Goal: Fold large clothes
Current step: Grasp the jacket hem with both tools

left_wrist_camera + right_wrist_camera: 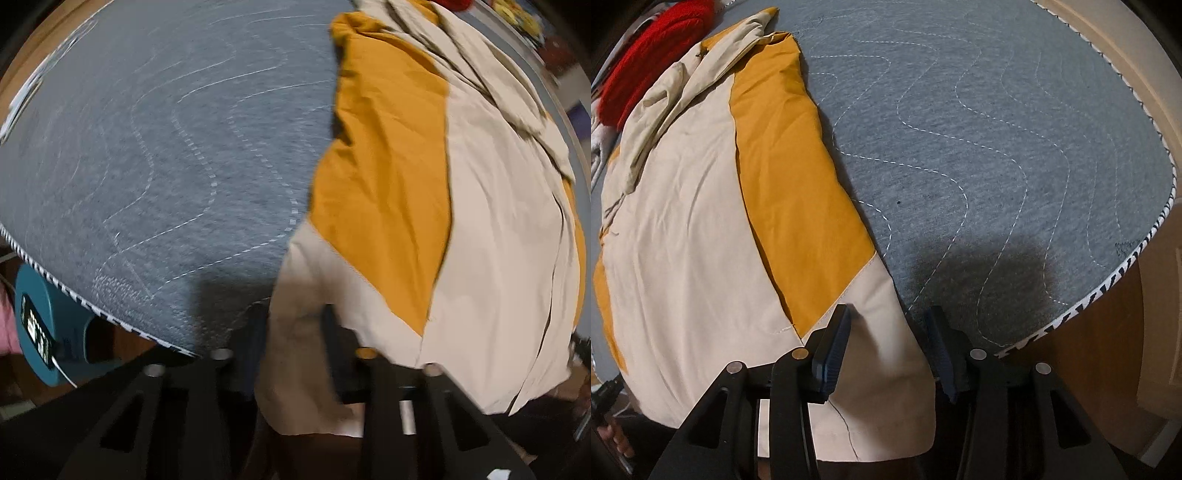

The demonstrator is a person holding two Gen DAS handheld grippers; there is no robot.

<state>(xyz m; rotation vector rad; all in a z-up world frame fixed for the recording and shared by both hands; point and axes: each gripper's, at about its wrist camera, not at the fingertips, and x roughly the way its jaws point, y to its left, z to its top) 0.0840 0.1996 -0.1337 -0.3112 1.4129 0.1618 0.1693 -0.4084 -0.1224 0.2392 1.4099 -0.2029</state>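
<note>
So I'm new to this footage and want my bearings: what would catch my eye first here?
The jacket, cream with bold mustard panels, lies spread on a grey quilted mattress with wavy white stitching. The right gripper straddles its near cream corner, jaws apart; the left gripper has cream fabric between its fingers at the hem. A bright red knit sits beyond the jacket's collar.

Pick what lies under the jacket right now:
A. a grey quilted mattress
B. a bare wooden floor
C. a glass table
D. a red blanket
A: the beige and mustard jacket lies on the grey mattress, whose wavy white stitching shows beside it in both wrist views.
</note>
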